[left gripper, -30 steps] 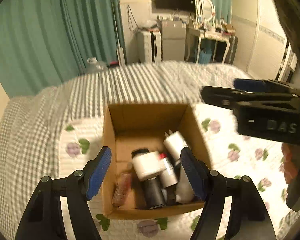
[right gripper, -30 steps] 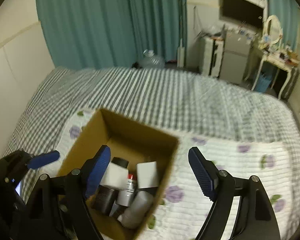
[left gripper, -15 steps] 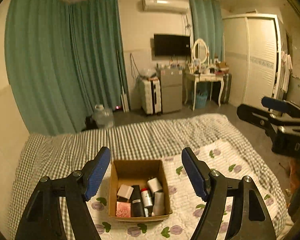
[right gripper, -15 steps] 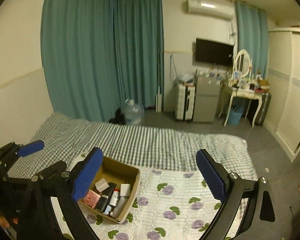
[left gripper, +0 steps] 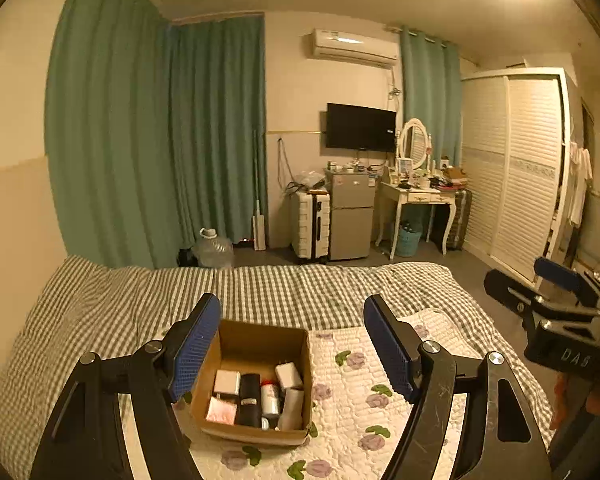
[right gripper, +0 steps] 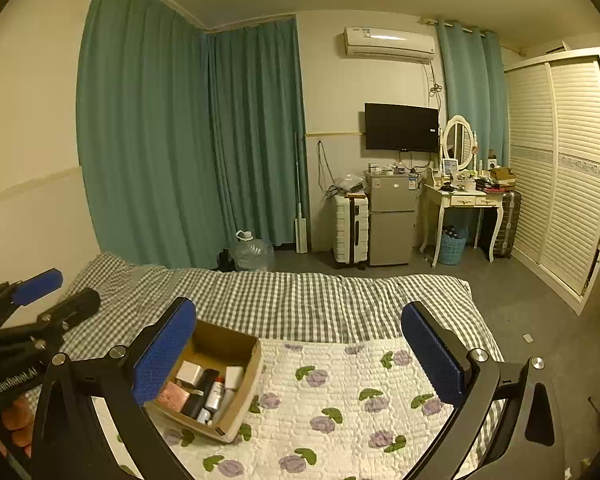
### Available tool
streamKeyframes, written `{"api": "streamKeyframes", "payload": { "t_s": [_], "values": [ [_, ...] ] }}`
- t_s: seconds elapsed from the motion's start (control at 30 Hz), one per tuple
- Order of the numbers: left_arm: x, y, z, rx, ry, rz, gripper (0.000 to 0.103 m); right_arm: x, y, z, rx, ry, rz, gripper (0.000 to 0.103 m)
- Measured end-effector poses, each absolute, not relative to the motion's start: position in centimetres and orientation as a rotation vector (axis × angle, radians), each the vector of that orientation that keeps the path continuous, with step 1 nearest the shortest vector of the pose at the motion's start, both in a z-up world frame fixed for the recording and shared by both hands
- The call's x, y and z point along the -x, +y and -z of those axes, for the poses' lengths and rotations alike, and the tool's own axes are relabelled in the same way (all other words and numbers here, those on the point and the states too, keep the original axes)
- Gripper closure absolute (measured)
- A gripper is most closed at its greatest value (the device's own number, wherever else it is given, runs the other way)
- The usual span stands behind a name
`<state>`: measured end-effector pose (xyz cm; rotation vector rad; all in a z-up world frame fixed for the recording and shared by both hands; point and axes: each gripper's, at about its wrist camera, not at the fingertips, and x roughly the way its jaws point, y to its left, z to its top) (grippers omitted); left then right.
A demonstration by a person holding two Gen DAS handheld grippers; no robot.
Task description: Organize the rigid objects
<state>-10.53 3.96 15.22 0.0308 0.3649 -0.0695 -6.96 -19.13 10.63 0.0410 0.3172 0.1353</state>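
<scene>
An open cardboard box (left gripper: 260, 340) sits on a floral quilt on the bed; it also shows in the right wrist view (right gripper: 242, 384). Inside lie several items: a white box (left gripper: 227, 381), a black cylinder (left gripper: 249, 398), a white bottle with a red cap (left gripper: 270, 398), a pink packet (left gripper: 221, 410). My left gripper (left gripper: 292, 344) is open and empty, held high above and well back from the box. My right gripper (right gripper: 300, 352) is open and empty, also far back, to the box's right. Each gripper shows at the edge of the other's view.
The floral quilt (right gripper: 340, 408) lies over a grey checked bedspread (right gripper: 292, 300). Beyond the bed are a water jug (right gripper: 252, 254), white suitcase (right gripper: 352, 228), small fridge (right gripper: 392, 216), dressing table (right gripper: 460, 200) and louvred wardrobe (right gripper: 560, 168). Teal curtains (right gripper: 188, 140) cover the far wall.
Both grippers have pulled up and far back from the box, which now looks small and distant. Both stay open and empty. The box and its contents have not moved.
</scene>
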Motion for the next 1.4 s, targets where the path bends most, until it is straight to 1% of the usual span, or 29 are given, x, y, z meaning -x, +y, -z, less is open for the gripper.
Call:
{"api": "streamKeyframes", "payload": {
  "t_s": [0.1,0.3,0.5,0.9,1.4],
  "values": [
    [11.2,4.4,-13.1,-0.057,0.346,0.021,0.026,7.2,-19.2,-8.1,-0.049,0.316,-0.119,0.0],
    [11.6,5.2,-7.8,-0.06,0.371,-0.016,0.026,7.4,-18.6,-3.0,-0.065,0.335,-0.07,0.0],
    [11.2,5.8,-5.1,-0.039,0.436,-0.011,0.026,6.4,-17.7,-0.8,-0.059,0.411,-0.084,0.0],
    [11.0,6.1,-3.6,-0.013,0.49,-0.006,0.026,5.9,-16.3,0.7,-0.04,0.449,-0.104,0.0],
    [10.9,6.6,-3.3,0.0,0.507,-0.014,0.026,5.7,-16.1,1.1,-0.036,0.469,-0.088,0.0]
  ]
}}
